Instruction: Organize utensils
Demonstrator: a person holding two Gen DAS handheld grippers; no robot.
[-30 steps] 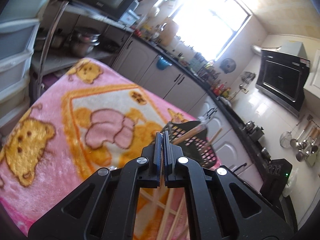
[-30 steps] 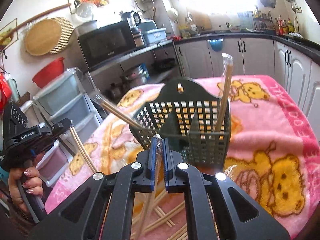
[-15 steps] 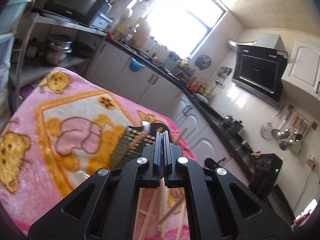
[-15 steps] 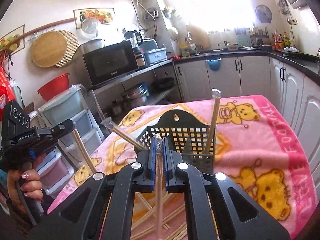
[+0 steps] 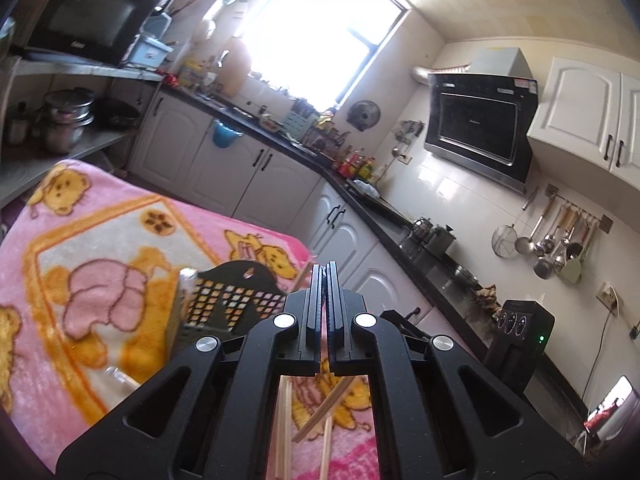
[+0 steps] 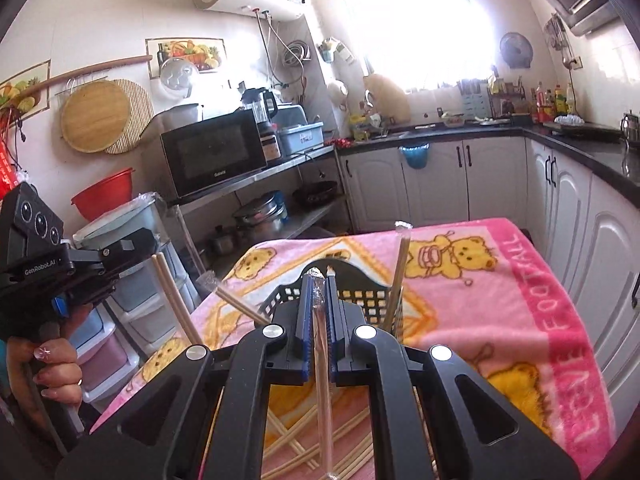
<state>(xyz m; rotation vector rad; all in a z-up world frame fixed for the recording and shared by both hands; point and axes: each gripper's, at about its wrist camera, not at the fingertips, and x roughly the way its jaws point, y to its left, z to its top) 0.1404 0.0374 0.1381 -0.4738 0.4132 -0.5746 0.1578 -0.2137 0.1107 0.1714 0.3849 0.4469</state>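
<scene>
Left tool (image 6: pixel 132 252) held by a hand (image 6: pixel 52 368) at left edge of right view, fingers pressed together, pointing right. Right tool (image 6: pixel 320 276) at lower centre, pinched nearly closed.

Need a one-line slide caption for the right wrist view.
Right gripper clamps a wrapped chopstick above the black basket.

My basket (image 6: pixel 362 294) sits mid-blanket (image 6: pixel 500 300), two chopsticks (image 6: pixel 396 276) standing in it. Loose chopsticks (image 6: pixel 352 440) lie nearer me; cabinets (image 6: pixel 436 184) stand beyond.
</scene>
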